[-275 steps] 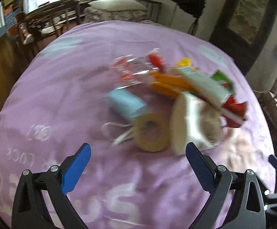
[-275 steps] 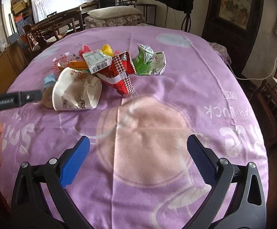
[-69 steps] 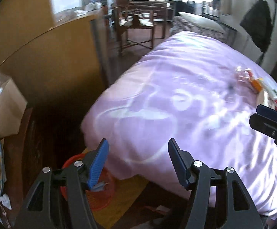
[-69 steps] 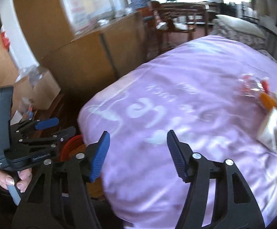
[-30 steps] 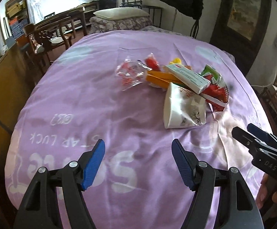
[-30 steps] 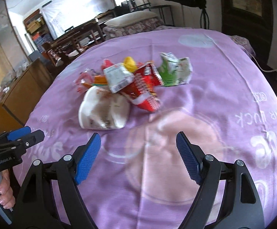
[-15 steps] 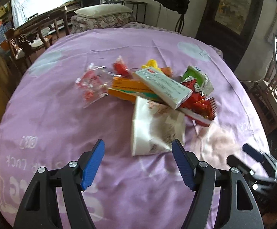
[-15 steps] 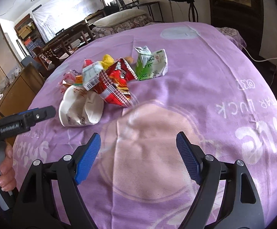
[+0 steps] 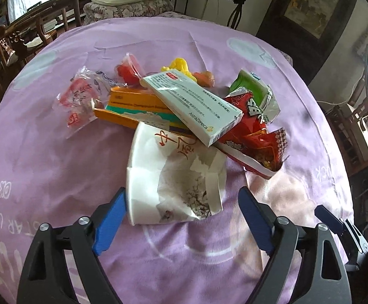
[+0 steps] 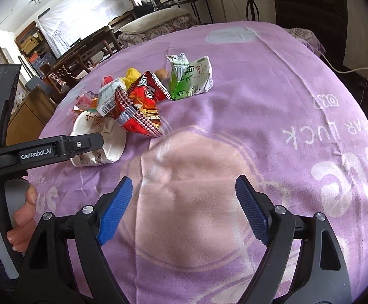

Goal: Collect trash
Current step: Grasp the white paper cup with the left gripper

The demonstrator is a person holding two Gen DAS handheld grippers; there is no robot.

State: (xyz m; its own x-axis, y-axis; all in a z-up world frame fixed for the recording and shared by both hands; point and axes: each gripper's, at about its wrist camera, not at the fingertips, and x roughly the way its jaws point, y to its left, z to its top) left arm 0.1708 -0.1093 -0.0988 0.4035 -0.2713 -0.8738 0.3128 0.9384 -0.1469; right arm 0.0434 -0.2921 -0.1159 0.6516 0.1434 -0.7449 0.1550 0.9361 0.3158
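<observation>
A pile of trash lies on the purple tablecloth (image 9: 44, 167). Nearest is a crushed white paper cup (image 9: 168, 177), also in the right wrist view (image 10: 100, 141). Behind it lie a white medicine box (image 9: 194, 103), an orange box (image 9: 133, 106), a red snack bag (image 9: 255, 139), a green carton (image 10: 189, 76) and a clear red-printed wrapper (image 9: 80, 98). My left gripper (image 9: 181, 217) is open, its jaws on either side of the cup's near end. My right gripper (image 10: 184, 207) is open and empty over bare cloth, to the right of the pile.
The table drops off at its round edges. Wooden chairs (image 9: 29, 35) and a cushioned bench (image 9: 133, 2) stand beyond the far side. A wooden cabinet (image 10: 29, 111) stands left of the table. The left gripper's body (image 10: 41, 149) crosses the right wrist view at left.
My left gripper has moved forward to the pile, so the paper cup now sits between its jaws. My right gripper has stayed nearly still over the cloth.
</observation>
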